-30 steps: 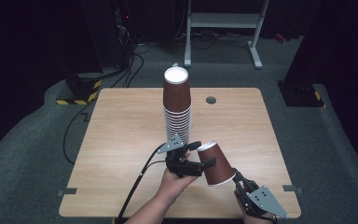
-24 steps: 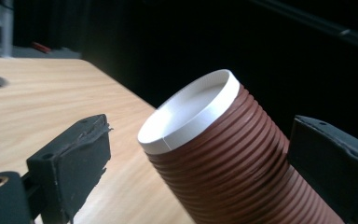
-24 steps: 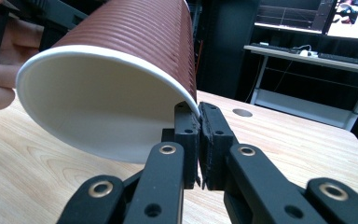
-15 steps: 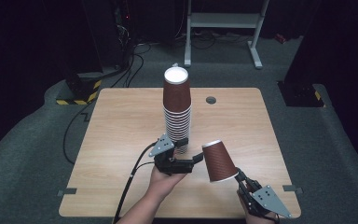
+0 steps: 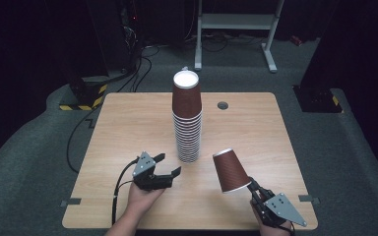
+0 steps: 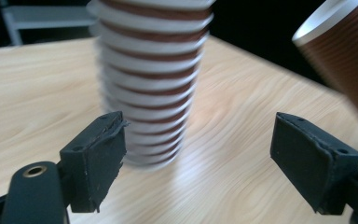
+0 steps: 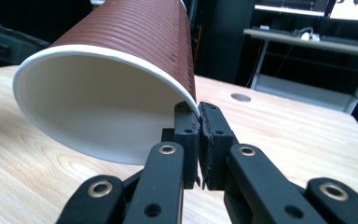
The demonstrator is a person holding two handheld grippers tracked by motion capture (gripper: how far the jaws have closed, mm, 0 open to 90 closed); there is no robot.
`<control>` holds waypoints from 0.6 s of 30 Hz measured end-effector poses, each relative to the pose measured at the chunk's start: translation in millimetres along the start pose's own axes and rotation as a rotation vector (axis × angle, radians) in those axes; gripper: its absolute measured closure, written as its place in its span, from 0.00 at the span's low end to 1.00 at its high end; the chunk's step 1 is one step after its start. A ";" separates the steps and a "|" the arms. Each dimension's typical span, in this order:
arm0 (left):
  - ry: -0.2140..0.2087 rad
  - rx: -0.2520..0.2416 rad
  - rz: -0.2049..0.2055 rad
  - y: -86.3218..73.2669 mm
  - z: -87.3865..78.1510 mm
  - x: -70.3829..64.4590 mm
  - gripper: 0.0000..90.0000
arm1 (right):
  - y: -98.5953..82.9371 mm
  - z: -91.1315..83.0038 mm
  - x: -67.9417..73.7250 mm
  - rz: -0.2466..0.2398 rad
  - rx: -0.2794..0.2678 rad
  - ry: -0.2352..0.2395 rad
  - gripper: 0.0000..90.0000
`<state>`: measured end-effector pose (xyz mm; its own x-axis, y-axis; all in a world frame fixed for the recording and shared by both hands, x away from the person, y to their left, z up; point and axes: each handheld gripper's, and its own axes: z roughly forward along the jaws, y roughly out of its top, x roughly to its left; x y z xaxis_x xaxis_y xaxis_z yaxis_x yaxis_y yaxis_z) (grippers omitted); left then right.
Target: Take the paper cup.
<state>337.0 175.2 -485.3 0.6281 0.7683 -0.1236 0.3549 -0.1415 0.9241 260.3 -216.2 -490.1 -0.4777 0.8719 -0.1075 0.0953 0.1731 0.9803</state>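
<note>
Cup [image 5: 230, 171] | right tongs [image 5: 252, 185] pinching its rim | left tongs [image 5: 167, 165] spread wide, holding nothing

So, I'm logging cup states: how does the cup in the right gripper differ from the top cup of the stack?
The held cup is tilted, clear of the table, pinched at its rim by the right gripper; the stack's top cup stands straight, base up, nested on the others. The held cup's white inside faces the right gripper view; the top cup's is hidden. Both are brown, ribbed paper cups.
</note>
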 end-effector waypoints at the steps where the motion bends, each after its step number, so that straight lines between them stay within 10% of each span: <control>1: 0.012 0.012 -0.001 -3.9 -2.6 4.5 0.21 | -0.3 0.4 -0.9 0.004 0.009 0.001 0.96; 18: 0.117 0.135 0.045 -43.9 -11.4 42.5 0.23 | 17.8 4.6 -30.1 0.044 0.297 0.019 0.96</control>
<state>340.2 221.2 -527.0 0.5635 0.8254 -0.0336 0.4233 -0.2536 0.8698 280.4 -237.2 -470.2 -0.4832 0.8734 -0.0598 0.3664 0.2638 0.8923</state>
